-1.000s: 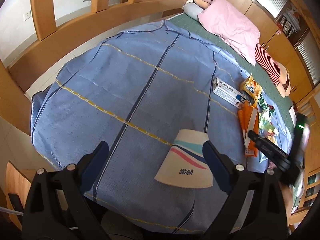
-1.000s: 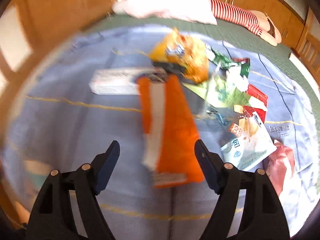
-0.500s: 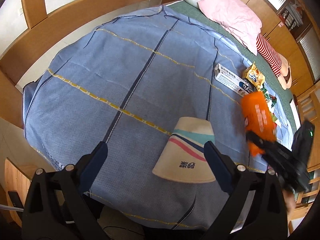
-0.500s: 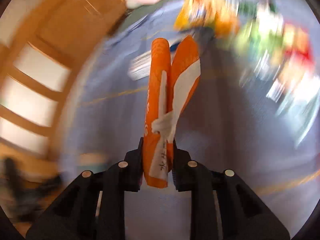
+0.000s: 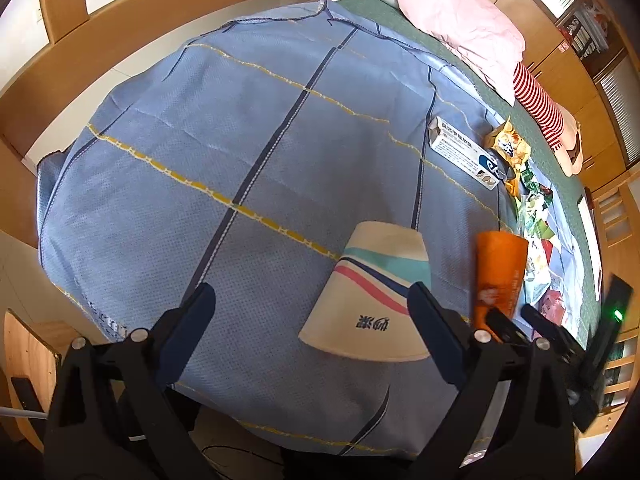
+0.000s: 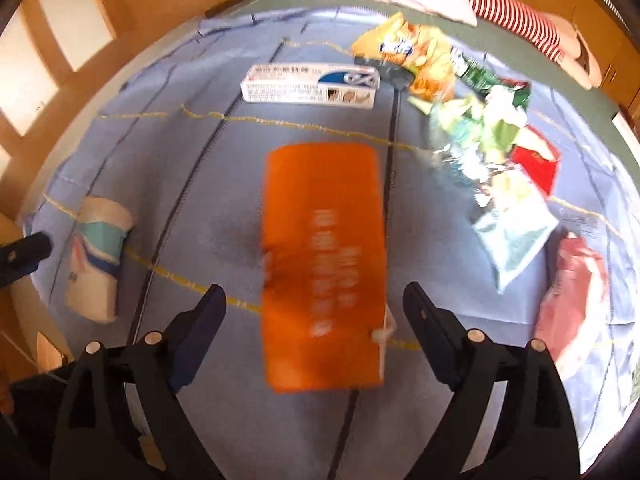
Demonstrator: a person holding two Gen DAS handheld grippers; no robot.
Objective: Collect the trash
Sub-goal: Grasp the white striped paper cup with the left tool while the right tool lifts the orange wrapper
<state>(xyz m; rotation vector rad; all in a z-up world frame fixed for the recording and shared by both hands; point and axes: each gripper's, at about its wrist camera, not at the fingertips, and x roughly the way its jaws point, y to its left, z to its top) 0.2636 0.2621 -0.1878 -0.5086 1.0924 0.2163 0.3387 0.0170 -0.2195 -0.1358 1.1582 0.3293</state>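
On the bed, over a blue quilted cover with yellow and navy stripes [image 5: 248, 128], trash collecting looked barely started. A white paper cup with pink and teal bands [image 5: 372, 300] lay on its side near the cover's front edge, and the flat orange packet with white print [image 6: 324, 268] lay beside it, to the cup's right. Nothing showed as bagged or binned; no bin visible in either view. Left to gather: a long white and blue carton [image 6: 312, 84], a yellow crinkled snack bag [image 6: 408, 52], a heap of green and clear wrappers [image 6: 480, 128], a red box [image 6: 536, 160], a pale teal pouch [image 6: 512, 236] and a pinkish-red bag [image 6: 576, 292], all farther right.

Right gripper [image 6: 316, 320] had its jaws spread wide, having just been opening; the orange packet sat between and ahead of the fingers [image 6: 200, 320], blurred, with gaps to both pads, so released, not gripped. Whether it lay fully flat on the cover was hard to tell through the blur.

Left gripper [image 5: 312, 320] was also spread open, holding nothing. The paper cup's wide rim sat in front of its right finger [image 5: 436, 328], nearly touching; contact could not be confirmed. Likely a gathering pile was forming around the cup.
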